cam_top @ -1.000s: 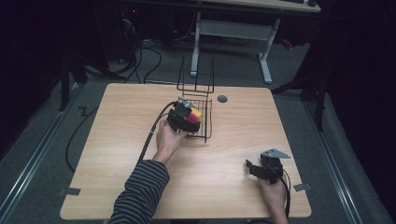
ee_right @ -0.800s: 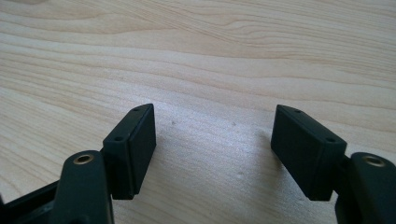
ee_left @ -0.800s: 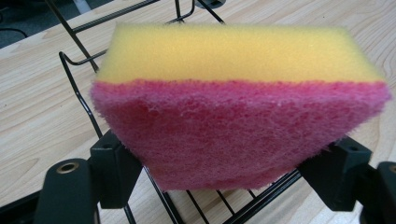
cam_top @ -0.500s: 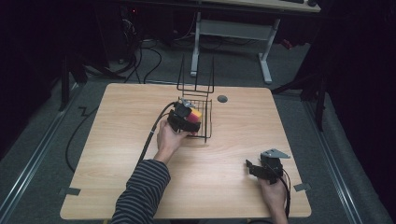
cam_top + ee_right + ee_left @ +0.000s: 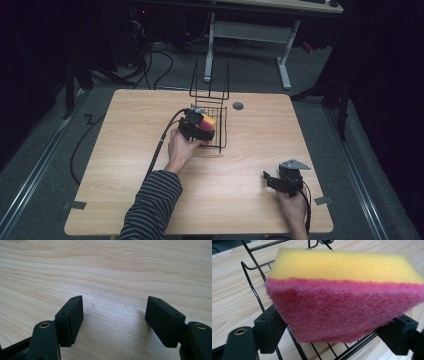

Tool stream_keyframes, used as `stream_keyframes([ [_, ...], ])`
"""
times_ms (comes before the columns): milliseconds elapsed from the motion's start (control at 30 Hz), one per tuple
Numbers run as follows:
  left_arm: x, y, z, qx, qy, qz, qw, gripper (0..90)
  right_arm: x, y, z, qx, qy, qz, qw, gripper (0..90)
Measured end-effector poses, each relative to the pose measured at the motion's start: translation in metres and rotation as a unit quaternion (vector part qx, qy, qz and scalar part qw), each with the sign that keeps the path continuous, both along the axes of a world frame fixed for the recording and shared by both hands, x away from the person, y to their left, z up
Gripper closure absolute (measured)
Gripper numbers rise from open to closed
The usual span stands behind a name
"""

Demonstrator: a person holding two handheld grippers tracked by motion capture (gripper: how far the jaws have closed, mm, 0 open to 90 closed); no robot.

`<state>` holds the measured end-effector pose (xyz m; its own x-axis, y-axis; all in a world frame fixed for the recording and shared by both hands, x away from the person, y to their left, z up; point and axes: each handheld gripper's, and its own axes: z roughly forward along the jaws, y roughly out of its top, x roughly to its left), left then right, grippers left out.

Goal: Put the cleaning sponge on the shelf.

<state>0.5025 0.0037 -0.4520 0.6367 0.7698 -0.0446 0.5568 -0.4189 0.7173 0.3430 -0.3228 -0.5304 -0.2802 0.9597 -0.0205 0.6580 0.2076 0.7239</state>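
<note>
A yellow sponge with a pink scouring side (image 5: 342, 297) sits between the jaws of my left gripper (image 5: 334, 332), which is shut on it. In the high view that left gripper (image 5: 197, 127) holds the sponge (image 5: 207, 121) at the left rim of a black wire basket (image 5: 220, 131) near the table's middle. The basket's wires (image 5: 254, 290) pass under and behind the sponge. My right gripper (image 5: 274, 181) rests low at the table's front right, open with nothing between its jaws (image 5: 113, 320), facing bare wood.
The wooden table (image 5: 125, 150) has a small dark round grommet (image 5: 238, 106) behind the basket. The left gripper's cable (image 5: 162, 142) trails off the left front. Table legs and cables lie on the floor beyond the far edge.
The left gripper and sponge have edged slightly toward the basket. The right gripper has not moved.
</note>
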Motion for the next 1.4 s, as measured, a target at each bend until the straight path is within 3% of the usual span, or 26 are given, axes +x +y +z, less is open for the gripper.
stream_keyframes([
  [200,-0.001,0.001,0.002,-0.009,0.001,0.001,1.0,13.5,0.0,0.0,0.0,0.0,0.0,0.0,1.0,31.3],
  [1000,-0.004,0.001,0.003,-0.008,-0.001,-0.002,1.0,6.4,0.0,0.0,0.0,0.0,0.0,0.0,1.0,31.3],
  [1400,-0.016,0.011,0.01,-0.02,-0.012,-0.009,0.9997,2.5,0.0,0.0,0.0,0.0,0.0,0.0,1.0,31.3],
])
